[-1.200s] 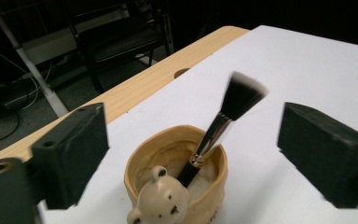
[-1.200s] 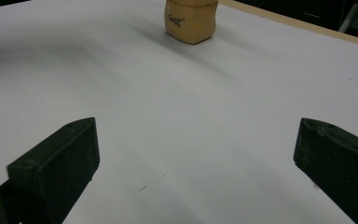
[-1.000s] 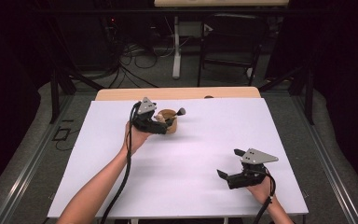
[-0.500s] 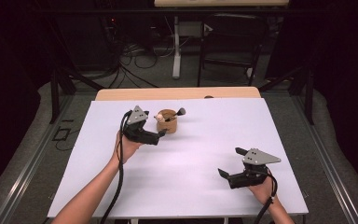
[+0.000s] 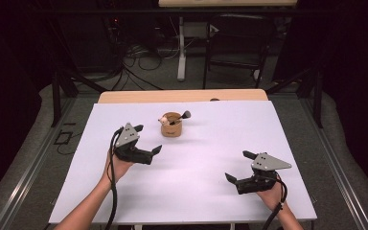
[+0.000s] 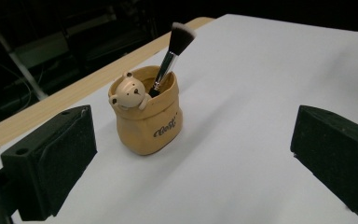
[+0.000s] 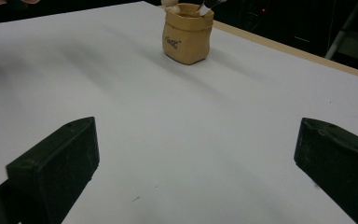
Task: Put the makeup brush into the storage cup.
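Tan ceramic, shaped like a small sack with a bear's head at the rim: that is the holder (image 5: pixel 171 125), standing upright just above the centre of the high view on the white table cover (image 5: pixel 211 191). A makeup brush (image 6: pixel 170 58) leans in it, bristles up, tilted toward the right of that frame.

Left of centre, your left gripper (image 5: pixel 147 143) sits with jaws spread wide and nothing between them, near the holder but apart from it. The brush appears to be seated already, so judge the step as clearing away. Draw straight back along the jaw line and keep the jaws wide. The holder looks light and top-heavy; a brush against the handle could tip it.

At lower right, your right gripper (image 5: pixel 237 168) is likewise wide and empty, well apart from the holder. Leave it parked.

Nothing else lies on the cover. A wooden table edge (image 5: pixel 182 96) runs behind, with cables and a chair beyond in the dark.
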A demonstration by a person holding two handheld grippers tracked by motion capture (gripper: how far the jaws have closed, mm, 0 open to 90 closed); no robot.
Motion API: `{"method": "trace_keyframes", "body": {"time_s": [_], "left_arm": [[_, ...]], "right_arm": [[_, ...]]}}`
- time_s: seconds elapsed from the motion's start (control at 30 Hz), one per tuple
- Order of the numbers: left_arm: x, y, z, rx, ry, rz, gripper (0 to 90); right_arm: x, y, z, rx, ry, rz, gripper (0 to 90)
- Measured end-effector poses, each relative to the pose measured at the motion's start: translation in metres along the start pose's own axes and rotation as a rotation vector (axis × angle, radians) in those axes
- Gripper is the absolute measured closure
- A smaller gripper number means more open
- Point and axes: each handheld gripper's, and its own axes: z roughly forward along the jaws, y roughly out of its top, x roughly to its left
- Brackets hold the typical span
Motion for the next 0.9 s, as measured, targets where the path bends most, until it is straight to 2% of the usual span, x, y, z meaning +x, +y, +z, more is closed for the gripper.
{"method": "trace_keyframes", "body": {"time_s": [0.3, 0.37, 0.53, 0.63, 0.77, 0.9], "left_arm": [[-0.008, -0.030, -0.029, -0.024, 0.023, -0.026, 1.2], [-0.009, -0.038, -0.035, -0.037, 0.039, -0.024, 1.7], [-0.012, -0.059, -0.048, -0.037, 0.067, -0.060, 1.1], [-0.014, -0.070, -0.055, -0.061, 0.079, -0.060, 1.8], [-0.016, -0.080, -0.066, -0.067, 0.103, -0.074, 1.5], [-0.020, -0.089, -0.075, -0.064, 0.110, -0.090, 0.6]], "right_arm": [[0.000, -0.001, -0.004, -0.016, 0.000, -0.006, 0.0], [0.000, -0.003, -0.005, -0.023, 0.002, 0.001, 0.0], [0.000, -0.009, -0.009, -0.013, -0.010, 0.005, 0.0], [0.001, -0.012, -0.010, -0.014, -0.007, 0.007, 0.0], [0.003, -0.017, -0.012, -0.018, -0.010, -0.005, 0.0], [0.002, -0.022, -0.014, -0.009, -0.018, 0.006, 0.0]]}}
